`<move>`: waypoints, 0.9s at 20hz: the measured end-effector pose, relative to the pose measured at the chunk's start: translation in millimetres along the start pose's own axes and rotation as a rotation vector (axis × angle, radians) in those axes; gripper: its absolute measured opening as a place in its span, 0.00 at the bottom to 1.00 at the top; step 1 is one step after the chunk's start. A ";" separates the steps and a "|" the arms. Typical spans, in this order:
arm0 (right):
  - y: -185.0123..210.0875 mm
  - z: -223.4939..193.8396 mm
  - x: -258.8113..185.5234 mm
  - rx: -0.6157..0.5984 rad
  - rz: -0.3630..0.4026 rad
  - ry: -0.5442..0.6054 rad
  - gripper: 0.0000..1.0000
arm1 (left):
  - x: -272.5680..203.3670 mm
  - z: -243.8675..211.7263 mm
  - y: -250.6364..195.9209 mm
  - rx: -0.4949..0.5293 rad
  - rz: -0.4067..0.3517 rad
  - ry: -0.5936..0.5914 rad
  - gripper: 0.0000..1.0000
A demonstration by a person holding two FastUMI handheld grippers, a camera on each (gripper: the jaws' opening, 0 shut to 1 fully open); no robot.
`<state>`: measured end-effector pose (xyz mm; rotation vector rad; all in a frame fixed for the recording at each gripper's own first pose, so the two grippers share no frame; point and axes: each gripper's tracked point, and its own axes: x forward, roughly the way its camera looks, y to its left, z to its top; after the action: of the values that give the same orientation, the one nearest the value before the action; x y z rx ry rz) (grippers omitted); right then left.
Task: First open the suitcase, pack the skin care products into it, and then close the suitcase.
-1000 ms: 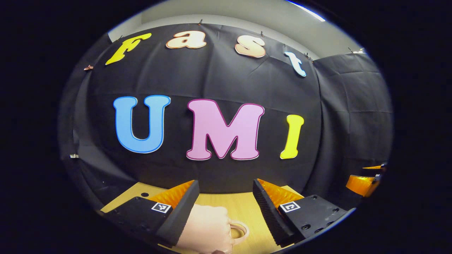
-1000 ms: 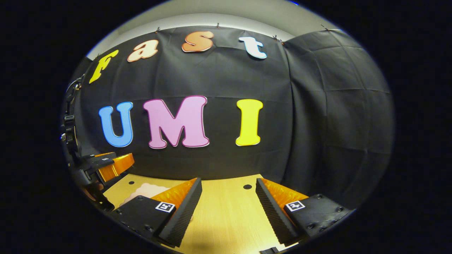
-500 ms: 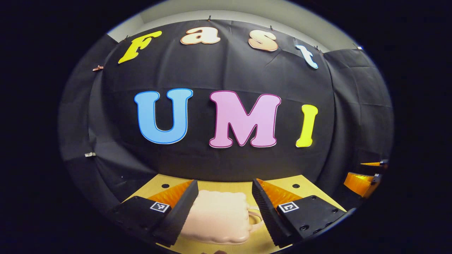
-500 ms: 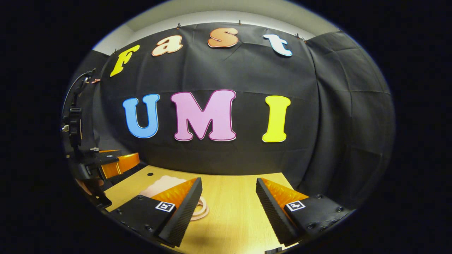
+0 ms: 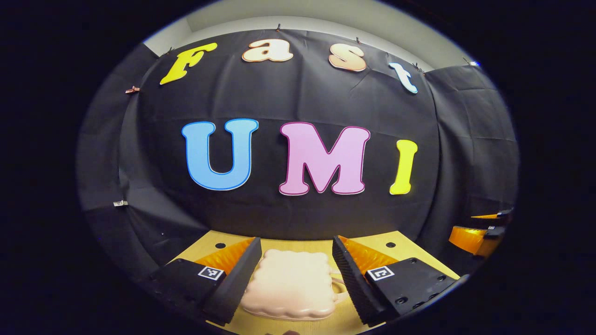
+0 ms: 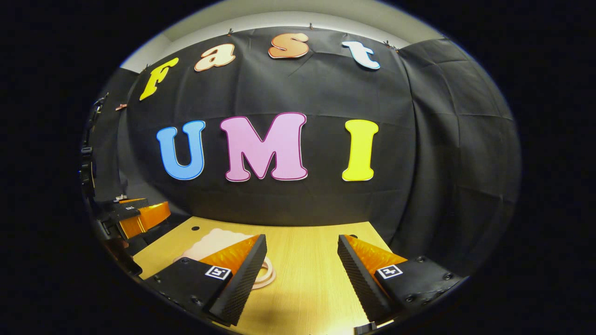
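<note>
Pink suitcase (image 5: 288, 284) between open left hand-held gripper (image 5: 294, 270)

Black cloth wall (image 5: 298, 218) behind a seemingly wooden table (image 6: 307, 279).

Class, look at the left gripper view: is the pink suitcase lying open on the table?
No. The pink suitcase lies flat and closed on the table, between the open left gripper fingers.

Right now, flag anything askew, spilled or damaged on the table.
Nothing stands out. The small pink suitcase lies flat and closed on the wooden table, its handle intact, between the open left gripper's fingers. No spill or damage shows.
</note>
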<state>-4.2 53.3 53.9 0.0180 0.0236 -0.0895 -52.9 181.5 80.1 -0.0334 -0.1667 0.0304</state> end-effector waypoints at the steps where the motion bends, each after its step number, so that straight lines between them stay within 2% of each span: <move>1: -1.2 -0.4 1.3 0.000 -0.010 0.005 0.97 | 0.2 -1.5 0.7 -0.002 0.000 0.004 0.96; 4: -4.3 3.8 -4.0 0.019 -0.026 -0.012 0.97 | 0.0 -2.2 -2.5 0.016 -0.019 0.005 0.96; 6: -9.9 3.4 -8.1 0.004 -0.040 -0.015 0.97 | 0.6 4.6 5.7 0.041 0.012 -0.033 0.96; 8: -11.0 3.1 -10.3 0.008 -0.046 -0.016 0.97 | -0.4 8.2 3.1 0.033 0.004 -0.037 0.96; 12: -3.5 2.4 -10.2 0.002 -0.029 -0.012 0.97 | -1.8 -2.1 -1.9 0.034 -0.022 -0.014 0.96; 15: 7.6 1.1 -11.7 -0.004 -0.001 -0.010 0.97 | -7.4 -23.6 -4.3 0.076 -0.041 0.036 0.96; 18: 15.7 -3.1 -13.7 -0.025 0.022 -0.007 0.97 | -17.3 -17.5 -7.4 0.091 -0.056 0.014 0.96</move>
<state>-16.5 70.2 51.4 -0.0069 0.0173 -0.0669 -66.8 173.0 60.2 0.0621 -0.1520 -0.0176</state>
